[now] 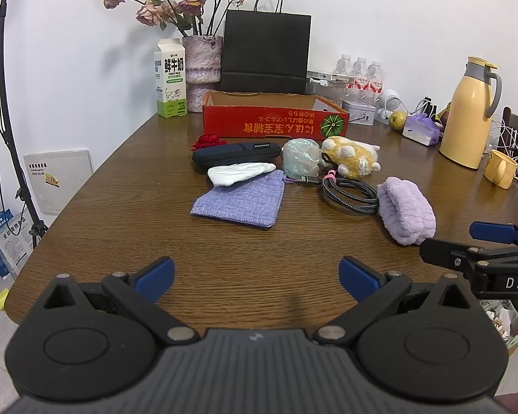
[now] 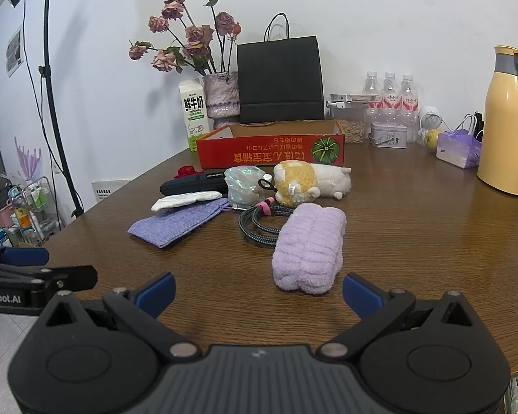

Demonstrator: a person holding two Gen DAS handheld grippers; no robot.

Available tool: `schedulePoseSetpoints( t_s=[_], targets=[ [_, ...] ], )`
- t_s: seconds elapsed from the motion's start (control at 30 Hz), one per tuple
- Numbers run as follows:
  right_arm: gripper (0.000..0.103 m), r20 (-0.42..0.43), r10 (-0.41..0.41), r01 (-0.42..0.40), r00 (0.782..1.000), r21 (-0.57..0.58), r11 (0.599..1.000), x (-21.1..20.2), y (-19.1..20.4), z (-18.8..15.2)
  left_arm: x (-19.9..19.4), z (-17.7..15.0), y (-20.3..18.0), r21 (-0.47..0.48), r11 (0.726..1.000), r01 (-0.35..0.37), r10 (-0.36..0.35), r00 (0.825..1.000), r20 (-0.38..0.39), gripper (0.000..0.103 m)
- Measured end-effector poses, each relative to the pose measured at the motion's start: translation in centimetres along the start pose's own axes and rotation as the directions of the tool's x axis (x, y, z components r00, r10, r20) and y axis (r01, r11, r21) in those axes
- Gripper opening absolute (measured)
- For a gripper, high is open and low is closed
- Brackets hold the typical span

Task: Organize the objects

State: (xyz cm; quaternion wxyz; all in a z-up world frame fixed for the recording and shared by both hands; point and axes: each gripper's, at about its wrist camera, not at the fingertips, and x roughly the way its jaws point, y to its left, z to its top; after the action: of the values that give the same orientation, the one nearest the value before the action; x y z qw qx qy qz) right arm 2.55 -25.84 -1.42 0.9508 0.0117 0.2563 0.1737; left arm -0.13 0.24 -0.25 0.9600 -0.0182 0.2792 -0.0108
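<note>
Lilac fluffy towel (image 2: 309, 252), red box (image 1: 275, 120), yellow-white plush (image 1: 350, 157)

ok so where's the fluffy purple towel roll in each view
Left wrist view: the fluffy purple towel roll lies right of centre, beside the coiled cable.
Right wrist view: it lies near the middle, just ahead of the open right tongs.
Shared landmark: the red cardboard box stands behind the pile in both views.

Both grippers are black plastic with blue finger pads (image 1: 157, 277) and silver pivot screws. The right gripper (image 1: 466, 241) bears white "DAS" lettering. The left gripper (image 2: 41, 265) reads "nRobot.AI".
</note>
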Motion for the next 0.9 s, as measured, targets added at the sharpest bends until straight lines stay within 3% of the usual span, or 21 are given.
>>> schedulePoseSetpoints(
  t_s=[0.9],
  targets=[
    [0.103, -0.002, 0.0, 0.0, 1.0, -0.001, 1.0, 0.03, 0.04, -0.04, -0.08, -0.13, -0.08, -0.003, 1.0, 0.007, -0.007, 1.0, -0.005, 0.103]
  ],
)
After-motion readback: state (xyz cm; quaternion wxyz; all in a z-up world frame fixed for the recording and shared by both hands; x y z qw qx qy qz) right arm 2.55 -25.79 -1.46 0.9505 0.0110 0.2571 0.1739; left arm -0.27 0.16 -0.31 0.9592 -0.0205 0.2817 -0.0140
